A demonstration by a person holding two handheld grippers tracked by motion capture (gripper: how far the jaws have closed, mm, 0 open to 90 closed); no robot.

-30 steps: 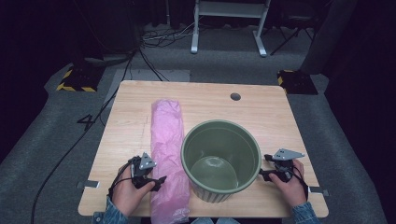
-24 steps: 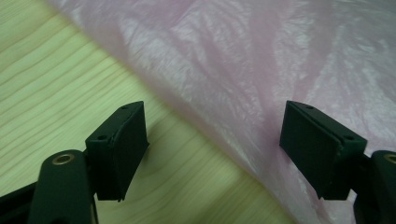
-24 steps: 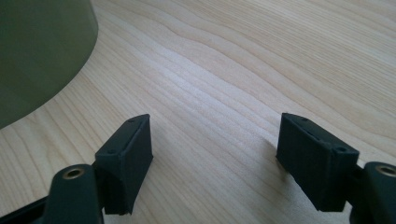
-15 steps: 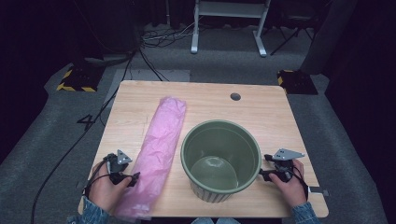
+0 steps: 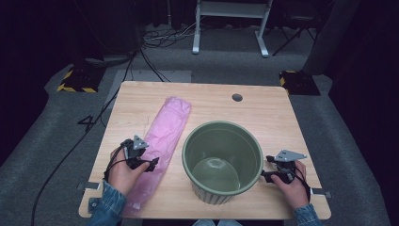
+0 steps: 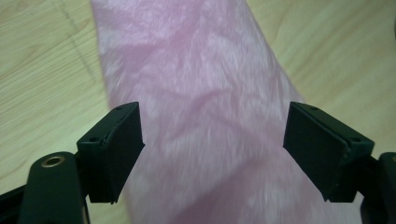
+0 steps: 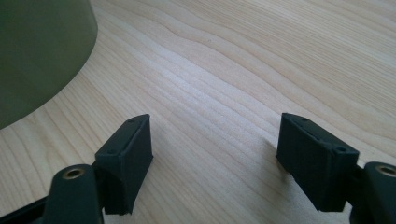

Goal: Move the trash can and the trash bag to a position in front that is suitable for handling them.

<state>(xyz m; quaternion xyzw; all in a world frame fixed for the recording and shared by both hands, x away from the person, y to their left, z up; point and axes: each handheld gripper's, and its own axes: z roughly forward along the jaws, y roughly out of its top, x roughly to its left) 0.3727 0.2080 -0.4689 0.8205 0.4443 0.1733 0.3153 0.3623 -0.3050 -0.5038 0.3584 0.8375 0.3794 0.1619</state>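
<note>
Long pink plastic bag [image 5: 160, 141]: near end swung leftward from green ribbed plastic bin [image 5: 222, 160]. Left hand-held gripper [image 6: 212, 154] now straddles it, jaws spread; regrasp pending. Right hand-held gripper [image 7: 215, 158] open, idle.

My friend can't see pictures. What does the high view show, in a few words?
A person sits at a wooden table with a gripper in each hand. The left gripper is over a long pink plastic bag, and the right gripper rests beside a big green bucket, which stands upright next to the bag.

Wooden table [image 5: 268, 117] with pink bag [image 5: 164, 136], green bucket [image 5: 223, 162]
</note>
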